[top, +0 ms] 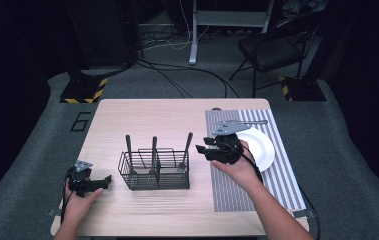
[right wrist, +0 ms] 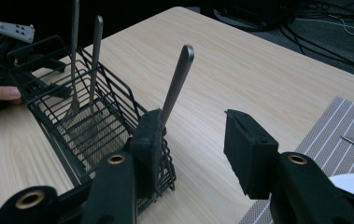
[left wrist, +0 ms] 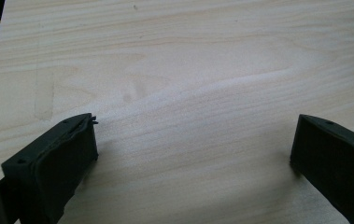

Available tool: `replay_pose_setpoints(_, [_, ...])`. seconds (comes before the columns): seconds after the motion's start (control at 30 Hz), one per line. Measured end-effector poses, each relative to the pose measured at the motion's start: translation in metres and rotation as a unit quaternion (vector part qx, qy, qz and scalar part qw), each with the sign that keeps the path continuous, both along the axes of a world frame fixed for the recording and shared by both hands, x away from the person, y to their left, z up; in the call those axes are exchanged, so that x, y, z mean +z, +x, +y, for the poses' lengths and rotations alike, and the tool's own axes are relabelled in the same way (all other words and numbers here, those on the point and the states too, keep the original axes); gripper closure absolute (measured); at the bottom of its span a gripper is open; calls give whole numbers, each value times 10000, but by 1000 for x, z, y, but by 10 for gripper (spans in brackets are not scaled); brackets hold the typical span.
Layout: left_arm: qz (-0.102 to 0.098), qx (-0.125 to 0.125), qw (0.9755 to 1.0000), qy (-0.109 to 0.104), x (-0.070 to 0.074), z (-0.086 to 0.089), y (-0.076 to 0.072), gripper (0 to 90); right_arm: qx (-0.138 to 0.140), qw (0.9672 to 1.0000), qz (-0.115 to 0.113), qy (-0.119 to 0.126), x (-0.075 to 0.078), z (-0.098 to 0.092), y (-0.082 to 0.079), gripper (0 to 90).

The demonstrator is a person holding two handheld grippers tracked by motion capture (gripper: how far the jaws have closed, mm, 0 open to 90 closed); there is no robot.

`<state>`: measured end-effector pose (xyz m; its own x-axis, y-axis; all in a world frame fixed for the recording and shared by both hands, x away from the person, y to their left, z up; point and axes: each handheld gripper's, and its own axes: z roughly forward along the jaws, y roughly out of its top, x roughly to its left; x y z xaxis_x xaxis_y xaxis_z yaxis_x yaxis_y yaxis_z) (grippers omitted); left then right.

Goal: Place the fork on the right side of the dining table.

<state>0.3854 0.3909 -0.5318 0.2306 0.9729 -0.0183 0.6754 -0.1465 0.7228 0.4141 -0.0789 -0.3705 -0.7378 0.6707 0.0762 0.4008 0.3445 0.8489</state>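
Cutlery [top: 153, 152] stands handles-up in a black wire basket [top: 171, 176].

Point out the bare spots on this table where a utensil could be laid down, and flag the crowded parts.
Free: the wooden table beyond the wire caddy, and the front strip between the caddy and the table's near edge. The striped placemat is bare near its front. Crowded: around the white plate, where the right tongs hover, and the corner by the left tongs.

Three metal utensils [top: 153, 152] upright (handles up) in black wire caddy [top: 155, 172]
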Motion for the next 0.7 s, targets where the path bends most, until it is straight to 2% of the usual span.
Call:
replay_pose_setpoints(0.3, [-1,-8,10000,14,0,0,0,4,41,9999,61,77,4,10,12,599])
replay_pose_setpoints(0.7, [-1,-6,10000,11,0,0,0,4,178,9998,31,66,12,25,22,631])
